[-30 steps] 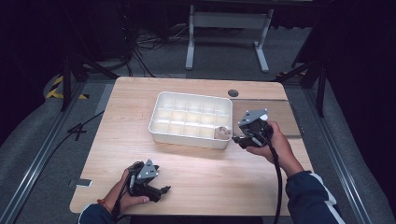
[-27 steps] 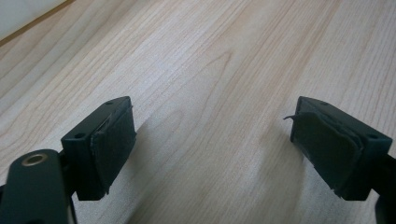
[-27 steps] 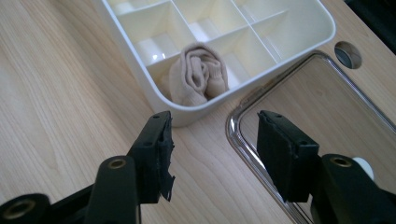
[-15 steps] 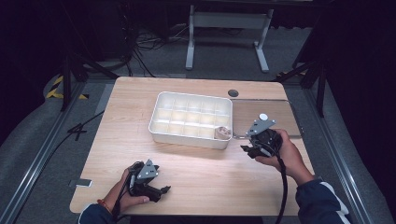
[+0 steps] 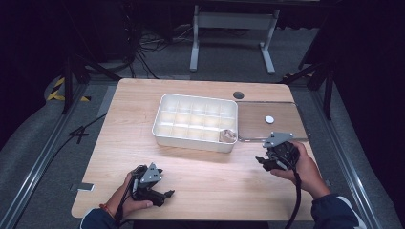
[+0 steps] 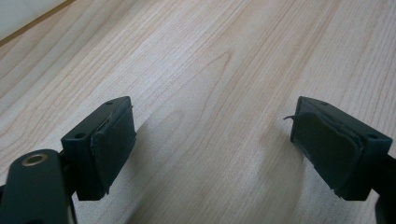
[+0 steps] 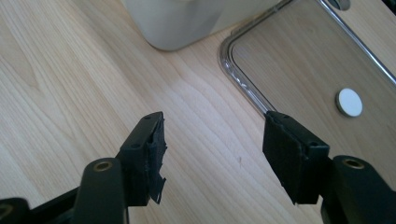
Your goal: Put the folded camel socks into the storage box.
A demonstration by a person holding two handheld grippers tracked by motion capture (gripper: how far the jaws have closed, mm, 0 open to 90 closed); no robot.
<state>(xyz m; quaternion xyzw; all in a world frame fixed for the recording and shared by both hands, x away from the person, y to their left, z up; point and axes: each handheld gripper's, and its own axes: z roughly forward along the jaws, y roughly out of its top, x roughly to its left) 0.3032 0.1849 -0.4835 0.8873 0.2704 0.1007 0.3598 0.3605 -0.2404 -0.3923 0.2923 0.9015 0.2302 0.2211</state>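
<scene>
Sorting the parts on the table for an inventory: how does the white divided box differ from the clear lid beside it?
The white box is opaque; the clear lid shows the wood through it. The box has walls and many compartments; the lid lies flat. One box compartment holds a small brownish thing; the lid carries a white disc. Both are rectangular with rounded corners and rest on the table.

The left gripper (image 5: 165,193) rests low at the near left in the person's left hand (image 5: 125,200), its 2 jaws spread wide with nothing between them. The right gripper (image 5: 261,162), held in the right hand (image 5: 305,167) at the near right, has just been opening its jaws, which stand apart and empty.
</scene>
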